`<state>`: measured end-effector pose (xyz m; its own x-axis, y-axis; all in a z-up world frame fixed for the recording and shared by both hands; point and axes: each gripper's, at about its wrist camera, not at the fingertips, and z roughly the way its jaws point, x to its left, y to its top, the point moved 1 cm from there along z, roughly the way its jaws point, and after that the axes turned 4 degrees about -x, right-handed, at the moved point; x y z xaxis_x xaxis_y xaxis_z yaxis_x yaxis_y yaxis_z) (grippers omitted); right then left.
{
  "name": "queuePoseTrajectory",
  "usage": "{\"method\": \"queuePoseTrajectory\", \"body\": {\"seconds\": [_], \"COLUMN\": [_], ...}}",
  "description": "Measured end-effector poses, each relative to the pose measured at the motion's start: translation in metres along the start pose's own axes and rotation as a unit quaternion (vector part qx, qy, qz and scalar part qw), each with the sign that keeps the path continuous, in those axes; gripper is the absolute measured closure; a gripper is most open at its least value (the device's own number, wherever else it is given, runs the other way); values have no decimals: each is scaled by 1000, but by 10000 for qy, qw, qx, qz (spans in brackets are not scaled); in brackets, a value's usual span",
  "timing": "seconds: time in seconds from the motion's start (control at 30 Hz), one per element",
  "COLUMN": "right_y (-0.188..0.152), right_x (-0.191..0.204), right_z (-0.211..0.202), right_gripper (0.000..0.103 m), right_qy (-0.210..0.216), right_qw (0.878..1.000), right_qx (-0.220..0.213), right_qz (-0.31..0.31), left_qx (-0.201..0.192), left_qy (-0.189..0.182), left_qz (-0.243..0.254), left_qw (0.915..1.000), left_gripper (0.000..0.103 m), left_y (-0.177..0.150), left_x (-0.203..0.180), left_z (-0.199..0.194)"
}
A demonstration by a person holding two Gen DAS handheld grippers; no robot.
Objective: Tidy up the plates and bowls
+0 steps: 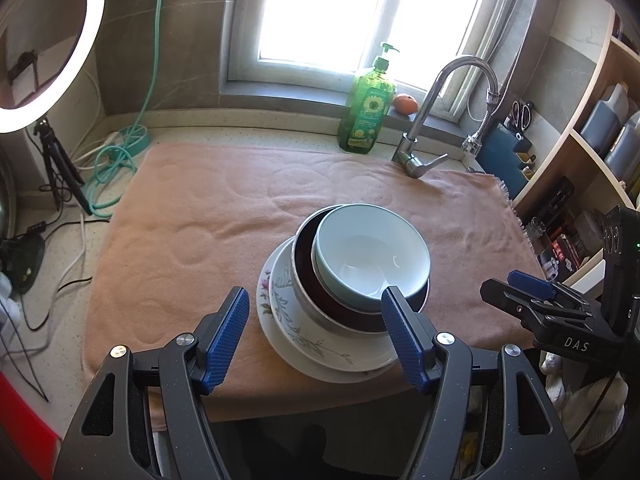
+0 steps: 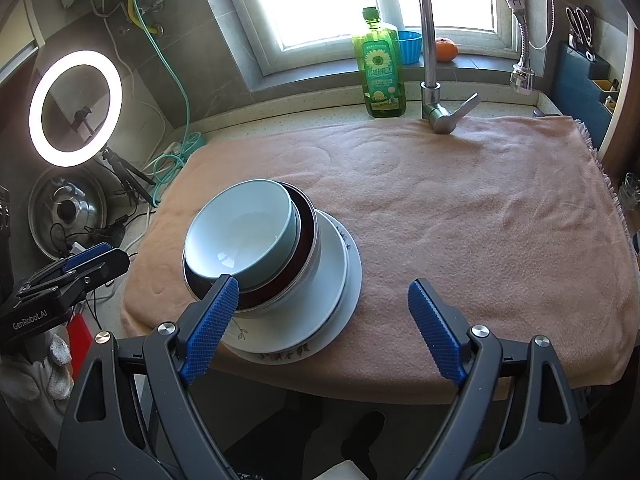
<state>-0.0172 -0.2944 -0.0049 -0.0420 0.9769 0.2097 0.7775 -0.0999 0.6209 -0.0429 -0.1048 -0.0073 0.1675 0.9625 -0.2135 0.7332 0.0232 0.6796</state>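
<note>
The left tool [image 1: 316, 334] is spread wide and holds nothing, its blue pads at the near edge of the stack of dishes. The right tool [image 2: 324, 328] is likewise spread and empty, its left pad just in front of the stack.

The stack stands near the front edge of a pink towel [image 2: 460, 200] that covers the bench. A pale blue bowl [image 1: 372, 256] sits tilted inside a dark red bowl [image 1: 320, 292] with a metal outside. Under these lie a white plate [image 2: 320, 284] and a floral plate [image 1: 288, 320]; there may be a third plate between them.

Behind the towel stand a green soap bottle [image 2: 382, 68] and a tap [image 2: 430, 40].
</note>
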Motion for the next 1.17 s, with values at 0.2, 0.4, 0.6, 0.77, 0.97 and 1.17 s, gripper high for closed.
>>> {"method": "queuePoseTrajectory", "body": {"seconds": [0.2,0.4,0.6,0.77,0.97,1.17], "right_y": [1,1,-1,-2,0,3], "right_x": [-1,-1,-3,-4,-3,-4], "right_z": [1,1,6,12,14,17], "right_gripper": [14,14,14,14,14,14], "right_qy": [2,3,-2,-14,-45,-53], "right_qw": [10000,10000,10000,9999,9999,9998], "right_qx": [8,16,57,105,136,147], "right_qz": [0,-1,32,52,49,82], "left_qx": [-13,22,-3,-184,-157,-165], "left_qy": [20,251,419,415,550,584], "left_qz": [43,3,-75,53,-17,-34], "left_qw": [10000,9997,9991,9990,9984,9982], "left_gripper": [35,35,34,34,33,33], "left_y": [2,4,6,8,11,11], "left_x": [0,3,7,3,7,9], "left_z": [1,5,5,2,6,6]}}
